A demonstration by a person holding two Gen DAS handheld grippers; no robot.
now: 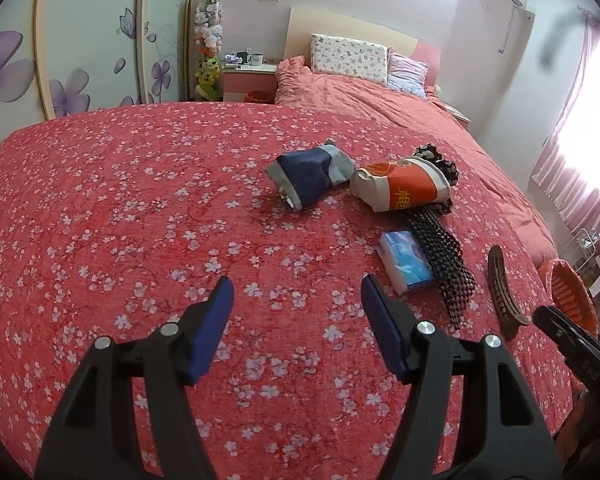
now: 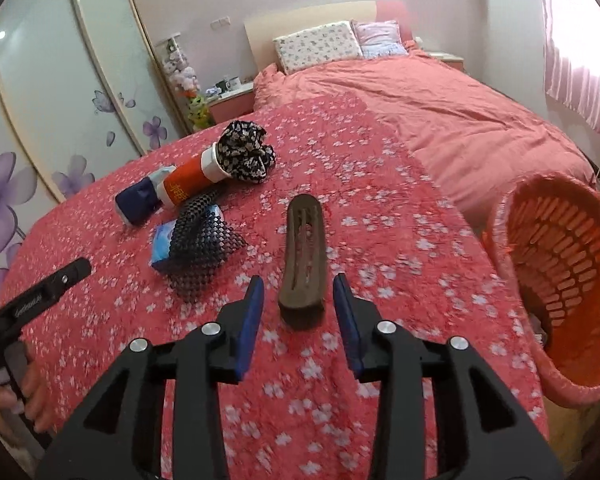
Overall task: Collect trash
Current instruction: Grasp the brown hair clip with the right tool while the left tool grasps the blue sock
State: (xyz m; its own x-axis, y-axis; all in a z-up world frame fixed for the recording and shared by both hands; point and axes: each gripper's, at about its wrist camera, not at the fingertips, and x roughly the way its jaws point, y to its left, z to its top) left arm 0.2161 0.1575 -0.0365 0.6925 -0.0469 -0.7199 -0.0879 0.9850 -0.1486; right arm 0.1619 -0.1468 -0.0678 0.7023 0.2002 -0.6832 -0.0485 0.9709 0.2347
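Bedroom scene: a bed (image 2: 340, 240) with a red flowered cover is carrying scattered items, and an orange basket (image 2: 560, 280) is standing at its right edge. A brown hair clip (image 2: 304, 256) is lying lengthwise just ahead of the right gripper (image 2: 298, 300), whose fingers are standing partly open on either side of its near end, not pressing on it. The clip is judged rigid, light and smooth; gripping across its narrow width near the middle seems best. The left gripper (image 1: 296, 292) is hovering wide open and empty, with a wrapper (image 1: 310, 176), cup (image 1: 400, 188) and tissue pack (image 1: 406, 266) lying farther off.
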